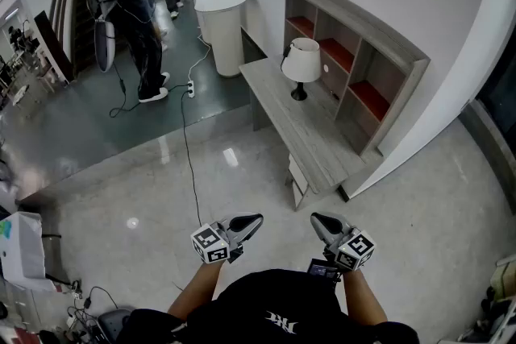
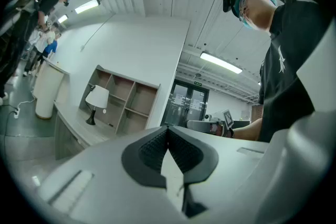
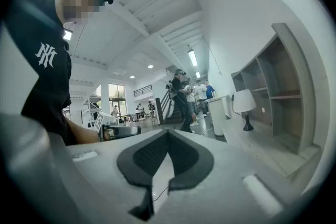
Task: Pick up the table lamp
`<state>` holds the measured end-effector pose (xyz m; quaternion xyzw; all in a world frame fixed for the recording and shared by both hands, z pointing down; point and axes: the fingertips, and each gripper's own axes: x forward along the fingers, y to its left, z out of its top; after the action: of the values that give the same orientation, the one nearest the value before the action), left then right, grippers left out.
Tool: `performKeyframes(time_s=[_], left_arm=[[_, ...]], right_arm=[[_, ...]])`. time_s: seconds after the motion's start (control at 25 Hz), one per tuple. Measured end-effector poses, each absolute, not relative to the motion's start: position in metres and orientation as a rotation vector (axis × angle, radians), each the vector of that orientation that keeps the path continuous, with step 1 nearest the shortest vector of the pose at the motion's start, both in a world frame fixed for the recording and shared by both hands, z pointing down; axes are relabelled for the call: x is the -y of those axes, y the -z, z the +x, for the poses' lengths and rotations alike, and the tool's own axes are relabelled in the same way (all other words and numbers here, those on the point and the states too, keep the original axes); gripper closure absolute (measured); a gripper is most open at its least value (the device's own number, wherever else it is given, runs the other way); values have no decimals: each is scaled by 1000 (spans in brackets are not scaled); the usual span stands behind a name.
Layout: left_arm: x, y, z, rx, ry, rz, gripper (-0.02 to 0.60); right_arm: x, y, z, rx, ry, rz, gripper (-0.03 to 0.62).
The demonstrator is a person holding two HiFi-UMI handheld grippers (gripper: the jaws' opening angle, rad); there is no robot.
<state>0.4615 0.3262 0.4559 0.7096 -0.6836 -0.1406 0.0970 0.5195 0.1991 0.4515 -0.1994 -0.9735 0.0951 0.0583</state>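
Over by the wall, the table lamp (image 1: 301, 67) is standing upright on the grey desk (image 1: 310, 142), near its far end and just in front of the cubby shelf (image 1: 379, 60) with the red back panels. White shade, thin dark stem, small round base, nothing else crowding it.

Both grippers are tucked in close to the person's body, well apart from the lamp, with open floor in between. The left gripper (image 1: 251, 220) has its jaws pressed fully together with nothing in them, and it's the same for the right gripper (image 1: 319, 220): closed and empty. That makes sense to me, since there's nothing within reach to grab, so they're held level out front in a carrying pose.

My guess is the pick hasn't begun. They'd need to walk up, open a jaw, and go for the stem rather than the shade.
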Motion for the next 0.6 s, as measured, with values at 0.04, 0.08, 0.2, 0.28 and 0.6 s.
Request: performKeyframes(time_s=[0.04,0.08,0.2,0.28,0.6], left_arm=[[-327,-457,463,2021,413,2101,580],[-327,-458,464,2017,407,2101,580],[-328,-459,471,2000,400,2103,580],[-328,-457,473,1990,427,2107,580],[-334,-461,483,1974,413,2098,580]], right_arm=[[-201,-453,522,2946,-303,-601,592],[-202,-454,524,2941,-317,-597,592],[-206,-458,533,2934,-352,-588,592],[-208,-457,537,2938,-370,-585,592],[-213,-453,549,2967,-454,-569,591]])
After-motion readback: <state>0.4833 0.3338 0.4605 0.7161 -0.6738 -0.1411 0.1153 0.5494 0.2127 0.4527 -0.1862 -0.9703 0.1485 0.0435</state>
